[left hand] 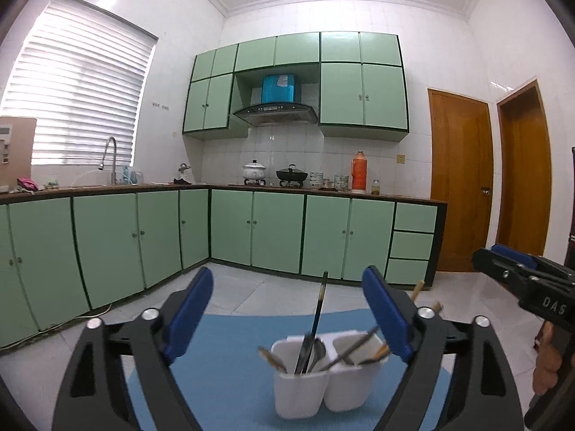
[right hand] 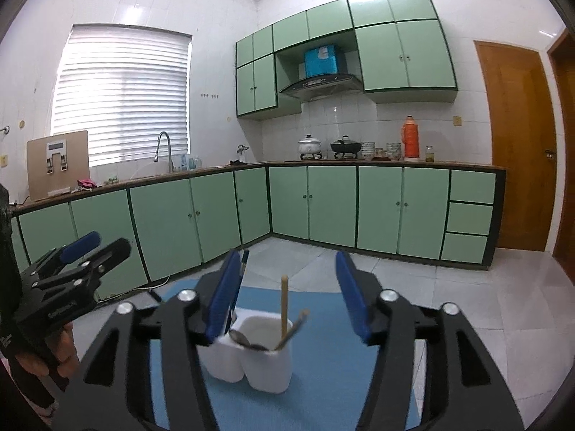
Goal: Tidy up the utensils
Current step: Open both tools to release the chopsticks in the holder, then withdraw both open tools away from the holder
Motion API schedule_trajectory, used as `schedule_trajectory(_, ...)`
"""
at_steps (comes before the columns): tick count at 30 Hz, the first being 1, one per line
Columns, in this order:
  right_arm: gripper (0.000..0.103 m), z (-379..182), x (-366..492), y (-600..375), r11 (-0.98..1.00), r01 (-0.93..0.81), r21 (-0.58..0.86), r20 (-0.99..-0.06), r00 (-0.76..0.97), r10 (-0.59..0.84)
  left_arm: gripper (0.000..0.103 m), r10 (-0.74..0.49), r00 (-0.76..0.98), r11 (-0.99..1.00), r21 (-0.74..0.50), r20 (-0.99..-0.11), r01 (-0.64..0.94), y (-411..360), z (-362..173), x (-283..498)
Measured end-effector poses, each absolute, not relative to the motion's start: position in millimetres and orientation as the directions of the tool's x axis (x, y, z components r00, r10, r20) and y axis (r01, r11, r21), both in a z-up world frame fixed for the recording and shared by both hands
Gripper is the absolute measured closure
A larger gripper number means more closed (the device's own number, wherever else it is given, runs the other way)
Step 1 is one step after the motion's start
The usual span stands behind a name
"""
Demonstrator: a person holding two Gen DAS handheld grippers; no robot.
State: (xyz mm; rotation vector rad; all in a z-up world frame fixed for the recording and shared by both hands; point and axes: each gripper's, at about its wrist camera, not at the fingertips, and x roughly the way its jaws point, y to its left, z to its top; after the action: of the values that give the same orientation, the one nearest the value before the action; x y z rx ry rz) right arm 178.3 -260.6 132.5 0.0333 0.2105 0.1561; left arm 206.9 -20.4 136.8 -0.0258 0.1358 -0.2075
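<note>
Jaws stand wide and empty on both the left gripper (left hand: pixel 287 318) and right gripper (right hand: pixel 289 296), each hovering just behind the white two-cup holder (left hand: pixel 325 380) on the blue mat (left hand: pixel 222 370); utensils stand upright inside, the black-handled one (left hand: pixel 318 318) tallest, neither hand clearly nearer.

A two-cup holder (left hand: pixel 316 380) stands on a mat (left hand: pixel 222 366) on the floor; utensils stand in both cups, a long handle (left hand: pixel 320 305) rising from the left cup, chopsticks (right hand: pixel 284 305) from the right; the left gripper (left hand: pixel 291 319) sits before the holder, the right gripper (right hand: pixel 287 298) beside it to the right; behind runs an L-shaped counter (left hand: pixel 215 187); on it, a faucet (left hand: pixel 109 158) at left, two pots (left hand: pixel 275 174) mid-back, a flask (left hand: pixel 358 171) right of them; doors (left hand: pixel 460 179) further right; wall cabinets (left hand: pixel 363 89) above the pots.
</note>
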Motion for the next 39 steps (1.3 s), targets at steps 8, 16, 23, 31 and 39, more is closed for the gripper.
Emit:
schedule_trajectory(8, 0.017, 109.8, 137.6, -268.4, 0.99, -0.126, 0.068, -0.235, 0.962, 0.138, 0.008, -0.172, 0.965, 0.985, -0.023, -0.196, 0.171, -19.3, 117.4, 161.9)
schedule_trajectory(16, 0.006, 83.7, 106.1, -268.2, 0.989, -0.116, 0.087, -0.314, 0.939, 0.138, 0.006, -0.146, 0.944, 0.989, -0.043, -0.296, 0.14, -16.2, 92.1, 129.9)
schedule_trajectory(23, 0.005, 66.8, 84.1, -254.8, 0.991, -0.118, 0.055, -0.404, 0.905, 0.13, 0.006, -0.13, 0.918, 0.991, -0.046, -0.375, 0.122, -11.9, 80.4, 108.9)
schedule_trajectory(31, 0.005, 74.8, 65.1, -248.5, 0.991, -0.116, 0.059, -0.439, 0.889, 0.13, 0.006, -0.137, 0.904, 0.99, -0.036, -0.405, 0.134, -18.1, 87.9, 83.6)
schedule_trajectory(39, 0.005, 91.9, 56.2, -243.5, 0.987, -0.135, 0.09, -0.485, 0.86, 0.162, 0.006, -0.136, 0.899, 0.991, -0.041, -0.417, 0.131, -14.7, 104.8, 68.7)
